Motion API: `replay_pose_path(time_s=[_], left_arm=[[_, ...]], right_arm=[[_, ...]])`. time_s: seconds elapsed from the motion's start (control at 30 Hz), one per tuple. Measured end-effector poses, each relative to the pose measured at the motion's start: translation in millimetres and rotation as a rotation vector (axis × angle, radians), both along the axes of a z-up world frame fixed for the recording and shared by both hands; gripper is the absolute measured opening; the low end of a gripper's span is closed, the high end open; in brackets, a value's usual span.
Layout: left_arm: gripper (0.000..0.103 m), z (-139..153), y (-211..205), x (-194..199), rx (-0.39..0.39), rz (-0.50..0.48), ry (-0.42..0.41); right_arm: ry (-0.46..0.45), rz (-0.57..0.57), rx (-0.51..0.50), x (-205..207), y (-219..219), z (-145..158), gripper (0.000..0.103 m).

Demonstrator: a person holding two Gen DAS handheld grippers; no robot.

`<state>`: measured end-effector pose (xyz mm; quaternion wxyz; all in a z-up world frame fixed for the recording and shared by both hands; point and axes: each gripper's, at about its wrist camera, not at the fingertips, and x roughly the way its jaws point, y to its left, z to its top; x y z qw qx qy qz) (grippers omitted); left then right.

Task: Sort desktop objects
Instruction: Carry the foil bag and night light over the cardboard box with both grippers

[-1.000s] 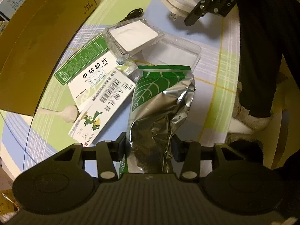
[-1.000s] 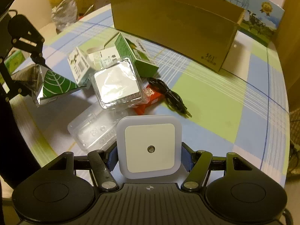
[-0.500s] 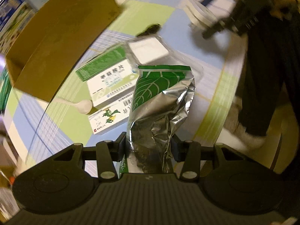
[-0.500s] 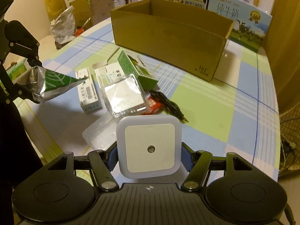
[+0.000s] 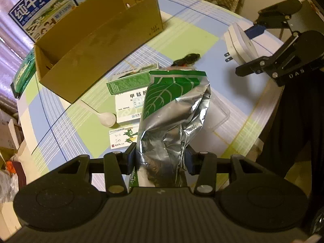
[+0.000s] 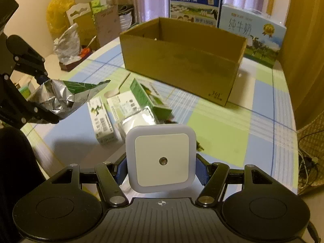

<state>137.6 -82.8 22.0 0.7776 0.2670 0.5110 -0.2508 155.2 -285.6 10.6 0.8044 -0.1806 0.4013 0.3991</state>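
Foil pouch [image 5: 174, 119], crumpled silver with a green leaf print, pinched by its lower end between the jaws of the left gripper [image 5: 160, 160] and held clear above the table [image 5: 202, 38]. Night light [image 6: 161, 158], white and square with a small sensor at centre, clamped at both sides by the right gripper [image 6: 161, 170], also lifted off the table; its plug prongs show in the left view.

Landmark: open cardboard box [image 6: 182, 60] on the checked table.
- Two milk cartons [image 6: 194, 4] stand behind the box.
- In front of the box: green and white medicine boxes [image 6: 125, 103], some leaning on each other, and a clear plastic case [image 6: 139, 119] touching them.
- White spoon [image 5: 105, 117] lies just beside the box's near corner.
- Black cable [image 5: 188, 58] in front of the box, partly hidden behind the pouch.

Pouch hangs in front of the box, over the medicine boxes.
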Motion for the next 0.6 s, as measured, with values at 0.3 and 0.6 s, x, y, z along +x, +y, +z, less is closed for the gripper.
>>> replay_pose_path(time_s=[0.3,0.6], left_arm=[[0.042,20.3,8.0,17.6,-0.065,0.165,-0.01],[0.042,39.0,15.9,47.9,-0.154,0.315,-0.018]], right_arm=[[-0.033,-0.045,0.028,10.6,5.3,23.1,0.063],[-0.061,-0.055,0.047,26.5,25.2,42.3,0.063]])
